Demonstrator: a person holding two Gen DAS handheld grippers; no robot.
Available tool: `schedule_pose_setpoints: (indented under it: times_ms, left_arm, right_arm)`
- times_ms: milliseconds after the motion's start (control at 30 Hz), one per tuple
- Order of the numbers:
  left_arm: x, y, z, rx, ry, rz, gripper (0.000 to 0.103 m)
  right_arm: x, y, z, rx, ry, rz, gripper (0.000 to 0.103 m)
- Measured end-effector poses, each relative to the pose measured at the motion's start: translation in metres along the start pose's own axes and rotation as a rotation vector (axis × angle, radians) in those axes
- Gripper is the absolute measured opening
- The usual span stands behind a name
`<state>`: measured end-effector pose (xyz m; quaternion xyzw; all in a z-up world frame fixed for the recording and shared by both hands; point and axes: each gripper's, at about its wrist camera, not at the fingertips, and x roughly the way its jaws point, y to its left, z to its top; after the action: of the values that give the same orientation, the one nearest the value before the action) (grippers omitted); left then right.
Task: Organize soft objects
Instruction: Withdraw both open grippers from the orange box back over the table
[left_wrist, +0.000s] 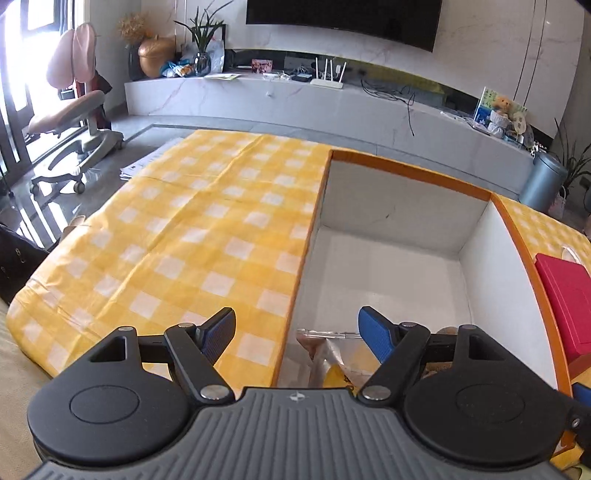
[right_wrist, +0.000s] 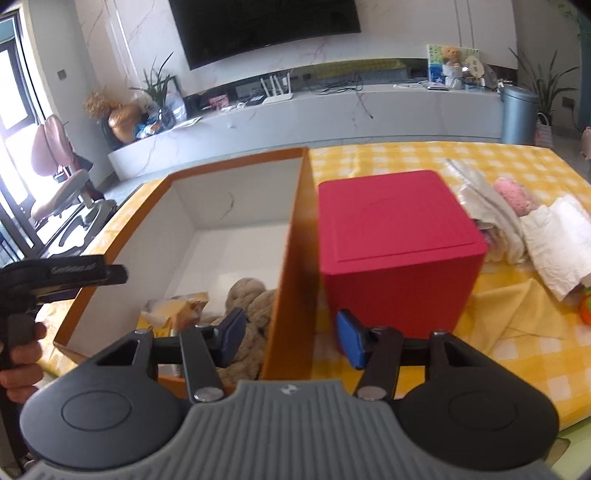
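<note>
An orange box with a white inside (left_wrist: 413, 218) (right_wrist: 236, 199) stands on the yellow checked cloth. At its near end lie a brown knitted soft thing (right_wrist: 255, 306) (left_wrist: 448, 330) and a crinkled plastic bag with yellow contents (right_wrist: 177, 310) (left_wrist: 332, 369). My left gripper (left_wrist: 297, 321) is open and straddles the box's left wall, nothing pressed between its pads. My right gripper (right_wrist: 291, 328) straddles the box's right wall; its pads stand off the wall on both sides. More soft things lie at the right: a pink plush (right_wrist: 515, 195), a white folded cloth (right_wrist: 557, 240) and a pale wrapped bundle (right_wrist: 480, 206).
A red cube box (right_wrist: 399, 236) (left_wrist: 565, 295) stands right beside the orange box. An orange toy (right_wrist: 585, 310) shows at the right edge. A person's hand (right_wrist: 18, 354) holds the left gripper's handle. Beyond the table are a long white TV bench (left_wrist: 295, 103) and an office chair (left_wrist: 74, 122).
</note>
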<state>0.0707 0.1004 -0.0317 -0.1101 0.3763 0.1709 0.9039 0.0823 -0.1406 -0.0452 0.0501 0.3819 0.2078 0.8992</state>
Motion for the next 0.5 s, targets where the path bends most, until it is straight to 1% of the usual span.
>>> schedule_pose_setpoints:
  times_ms: [33, 67, 100, 133, 167, 200, 233, 300, 367, 400, 500]
  left_arm:
    - [0.002, -0.002, -0.002, 0.007, 0.011, -0.008, 0.076]
    - [0.005, -0.006, -0.005, 0.010, 0.034, -0.024, 0.057]
    - [0.009, -0.008, -0.007, 0.009, 0.057, -0.033, 0.055]
    - [0.010, -0.014, -0.012, 0.032, 0.049, 0.014, 0.048]
    - [0.013, -0.019, -0.014, 0.070, 0.044, 0.065, 0.038]
    - [0.015, -0.022, -0.015, 0.092, 0.040, 0.105, 0.035]
    - [0.014, -0.023, -0.017, 0.084, 0.034, 0.105, 0.035]
    - [0.011, -0.022, -0.017, 0.046, 0.037, 0.064, 0.035]
    - [0.009, -0.022, -0.017, 0.033, 0.048, 0.032, 0.035]
    - [0.009, -0.023, -0.017, 0.035, 0.048, 0.030, 0.035]
    - [0.009, -0.030, -0.017, 0.063, 0.039, 0.058, 0.035]
  right_arm:
    - [0.003, 0.005, -0.001, -0.017, 0.012, 0.000, 0.048]
    - [0.006, 0.009, -0.003, -0.035, 0.024, -0.004, 0.038]
    - [0.010, 0.012, -0.006, -0.059, 0.040, -0.018, 0.022]
    - [0.012, 0.015, -0.008, -0.072, 0.044, -0.036, 0.017]
    - [0.012, 0.015, -0.009, -0.073, 0.029, -0.058, 0.009]
    - [0.012, 0.015, -0.010, -0.077, 0.028, -0.065, 0.009]
    - [0.011, 0.015, -0.010, -0.082, 0.028, -0.066, 0.009]
    - [0.010, 0.011, -0.011, -0.076, 0.032, -0.078, 0.008]
    - [0.009, 0.008, -0.009, -0.073, 0.033, -0.098, 0.007]
    - [0.009, 0.006, -0.009, -0.068, 0.033, -0.099, 0.007]
    - [0.007, 0.002, -0.010, -0.049, 0.027, -0.089, 0.007]
